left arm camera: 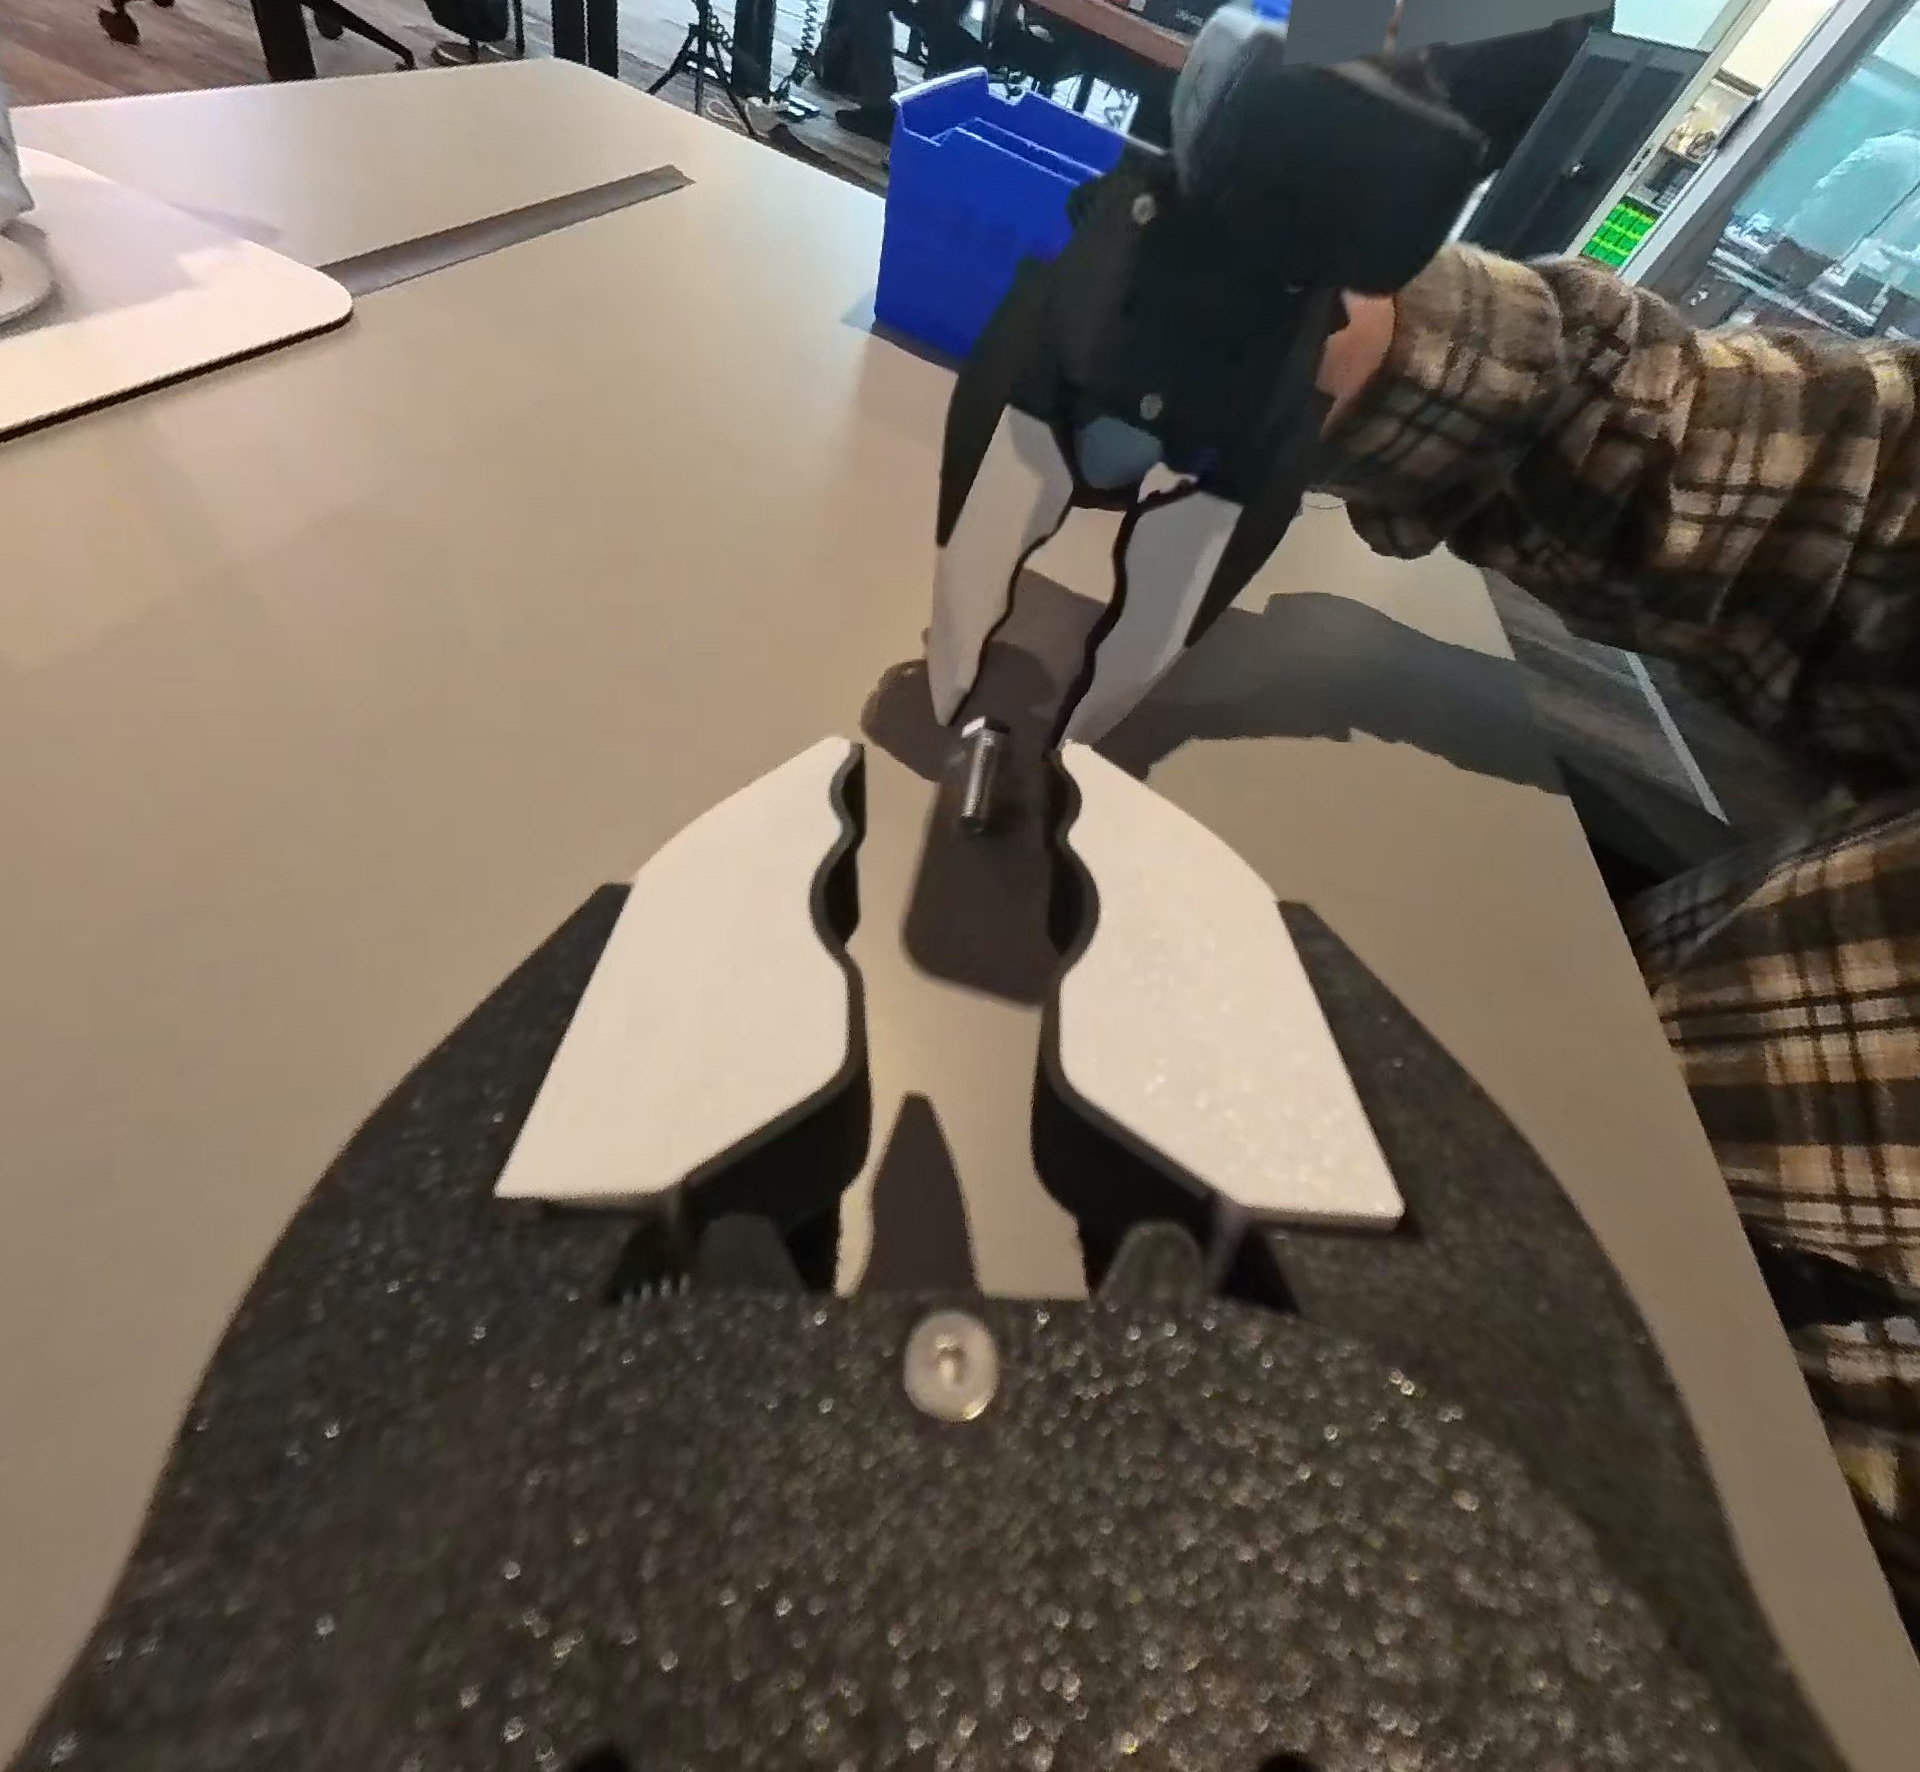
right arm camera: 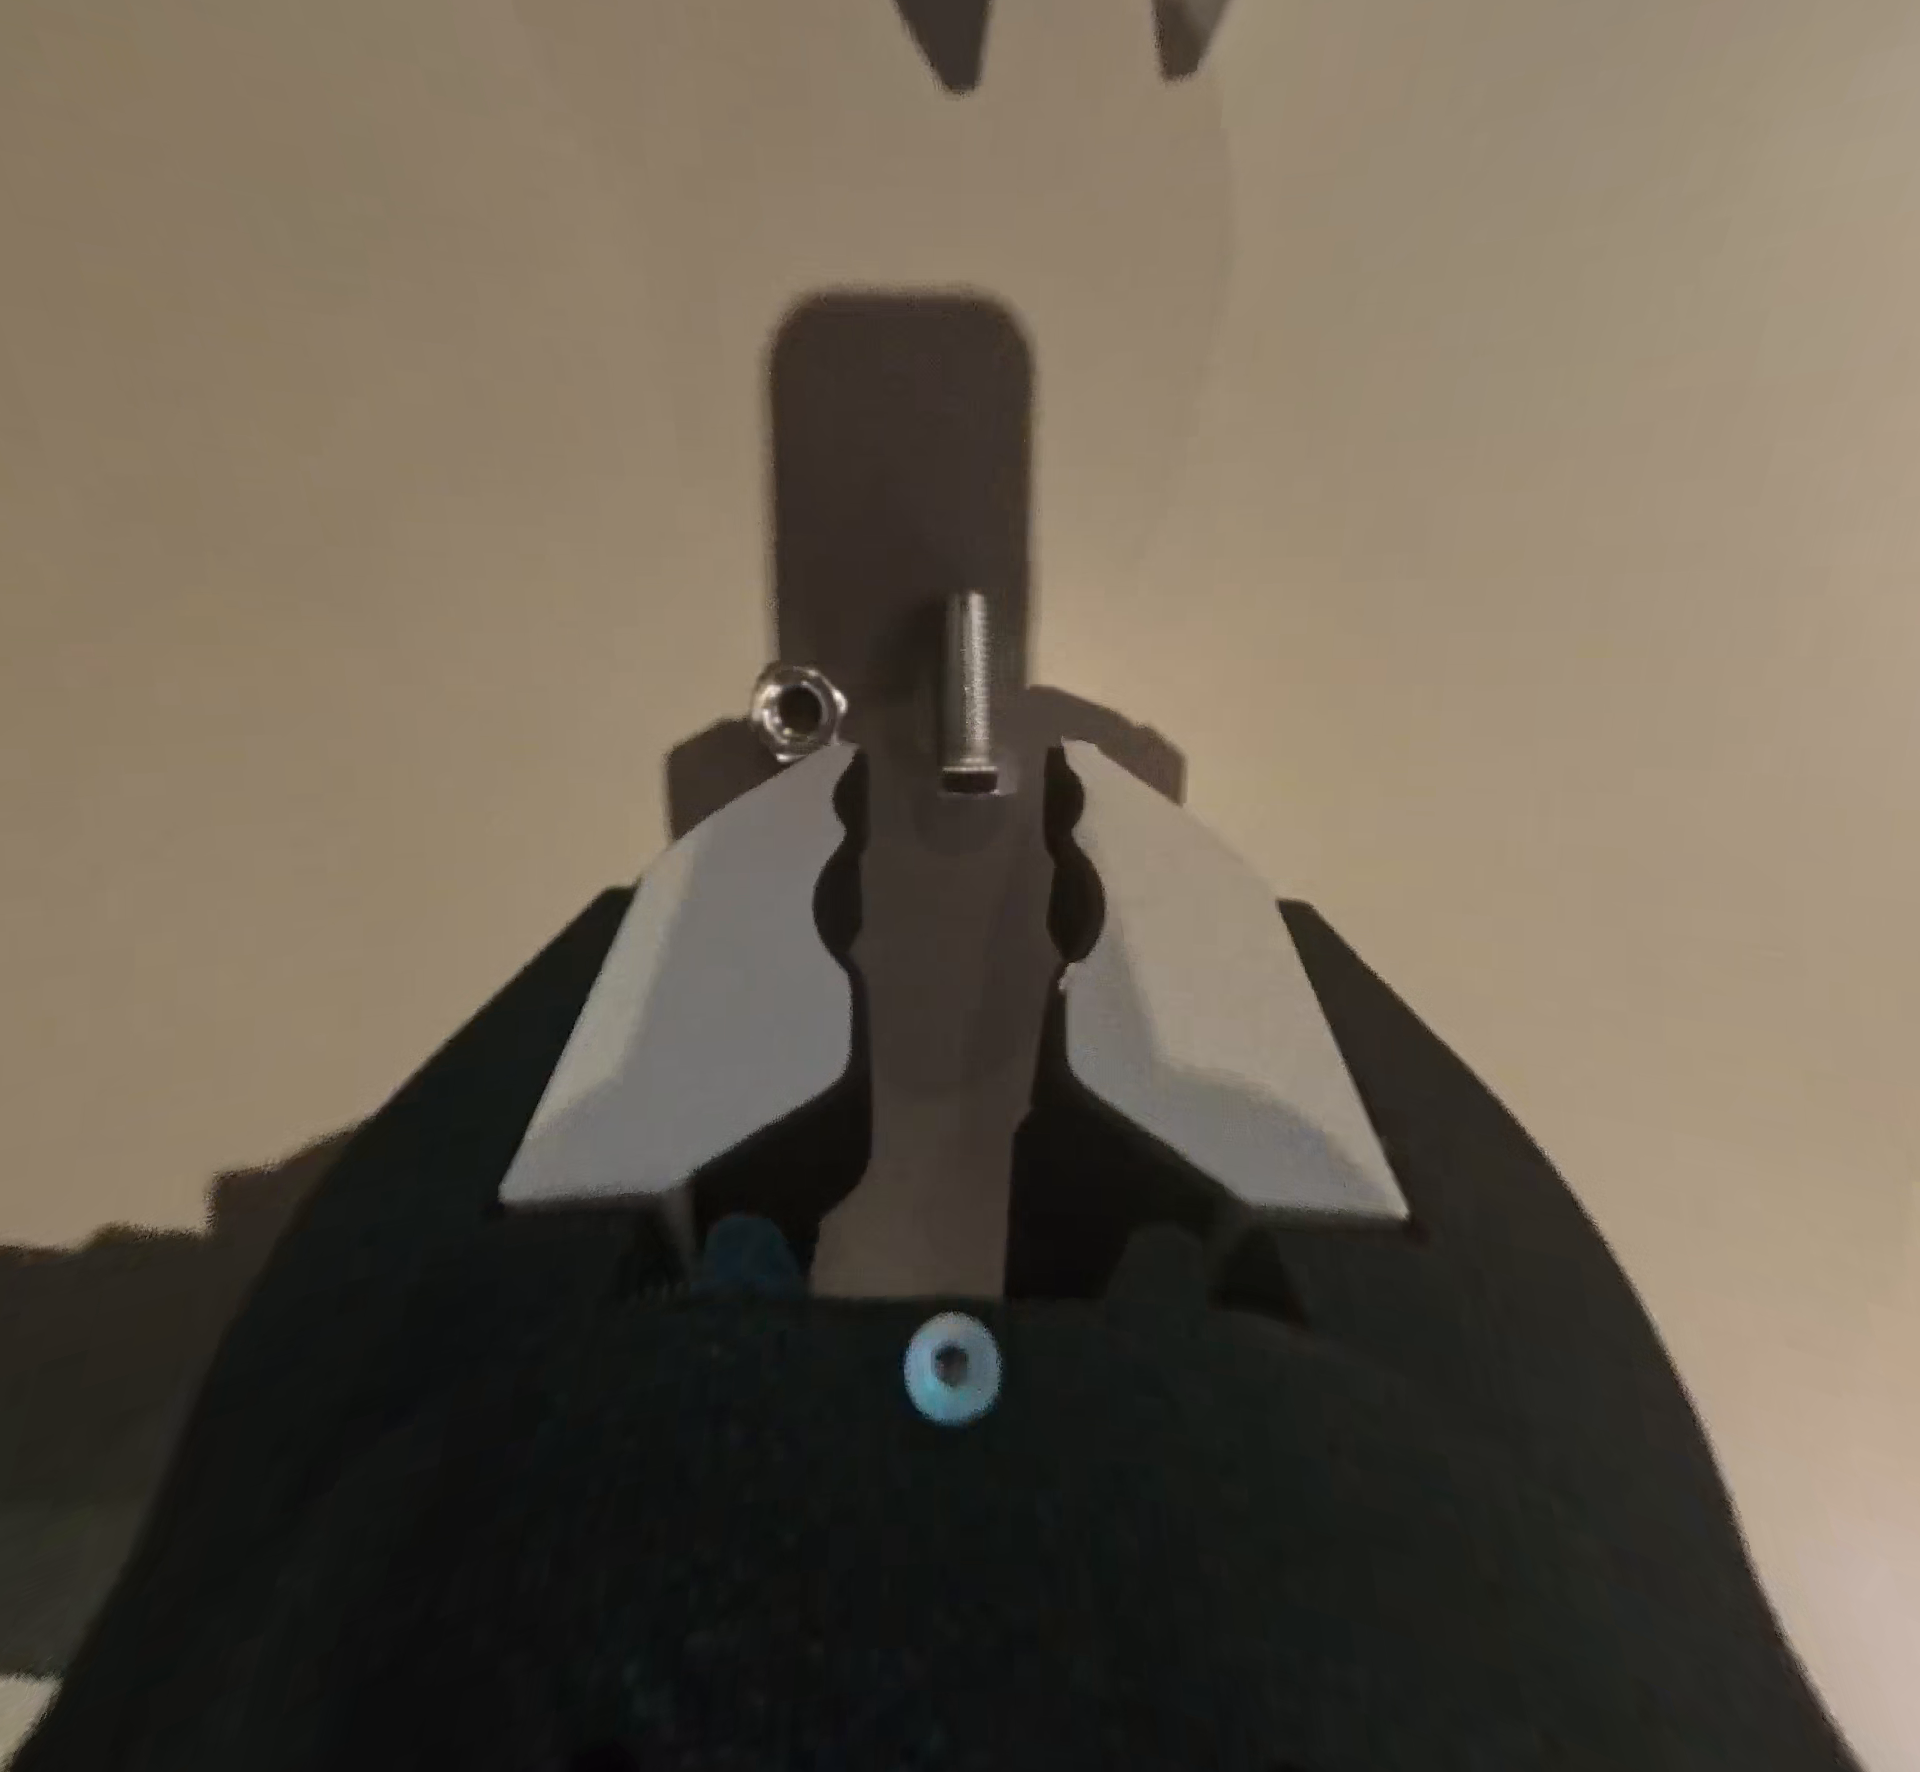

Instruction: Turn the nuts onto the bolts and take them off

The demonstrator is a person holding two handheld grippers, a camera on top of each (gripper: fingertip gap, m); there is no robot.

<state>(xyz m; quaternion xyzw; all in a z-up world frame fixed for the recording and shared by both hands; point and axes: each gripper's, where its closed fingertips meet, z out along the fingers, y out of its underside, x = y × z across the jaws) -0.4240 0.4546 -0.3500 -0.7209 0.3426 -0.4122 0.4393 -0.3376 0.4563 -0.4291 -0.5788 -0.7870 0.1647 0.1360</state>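
Only the right wrist view shows the nut [right arm camera: 798, 711], a small silver piece lying on the beige table [right arm camera: 1455, 475] just left of centre, right by the tip of the right gripper's [right arm camera: 956, 766] left finger. In that view the bolt [right arm camera: 971, 694] lies flat at centre frame, head toward the camera, just ahead of the gap between the spread, empty fingers; the tips of the left gripper [right arm camera: 1070, 75] reach in from the top edge, also apart. The left wrist view sees no nut, but it gives the room: the left gripper [left arm camera: 956, 761] spread and empty in the lower half, the bolt [left arm camera: 975, 787] just beyond its tips at centre, and the right gripper [left arm camera: 1013, 730] coming down from the upper right, held by a plaid sleeve [left arm camera: 1662, 496], its fingers open on either side of the bolt's head. A blue bin [left arm camera: 977, 205] stands at upper centre, a white mat [left arm camera: 156, 320] at upper left. No writing is readable on the bolt, the nut or the grippers.
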